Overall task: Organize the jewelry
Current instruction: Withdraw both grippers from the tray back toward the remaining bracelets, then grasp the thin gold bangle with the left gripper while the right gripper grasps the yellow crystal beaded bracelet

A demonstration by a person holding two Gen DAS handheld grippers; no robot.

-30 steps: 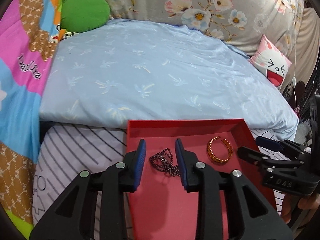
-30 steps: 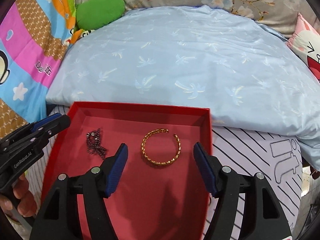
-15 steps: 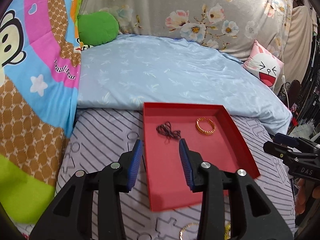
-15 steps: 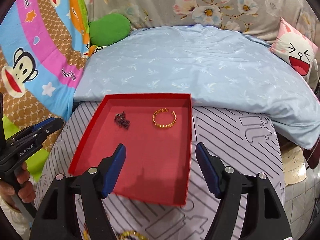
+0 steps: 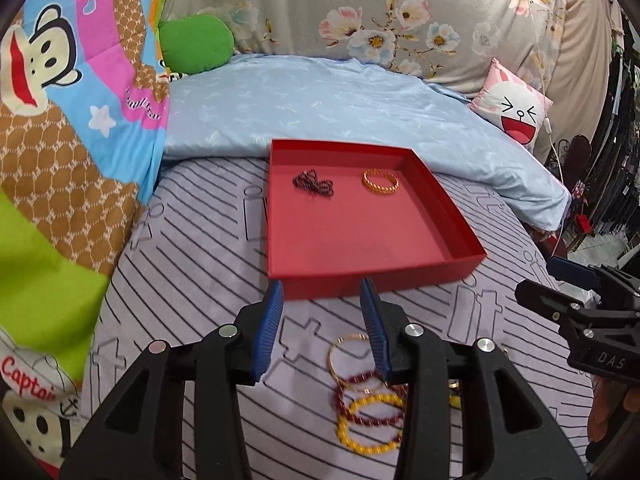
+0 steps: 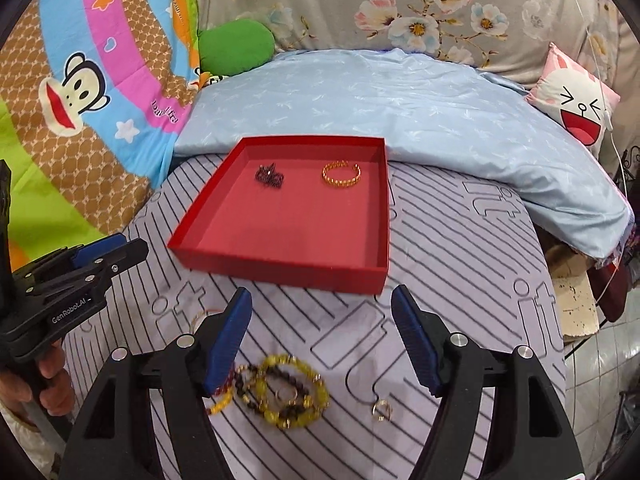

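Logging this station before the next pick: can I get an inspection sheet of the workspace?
Surface: striped sheet on a bed.
Job's things: red tray holds a dark chain and a gold bangle; a pile of bead bracelets and a small ring lie loose on the sheet.
Clutter: nothing seen.
Grippers: left gripper and right gripper open, empty, near side of tray.
Cables: white cord at right.
Surroundings: blue quilt, cartoon blanket, bunny pillow.
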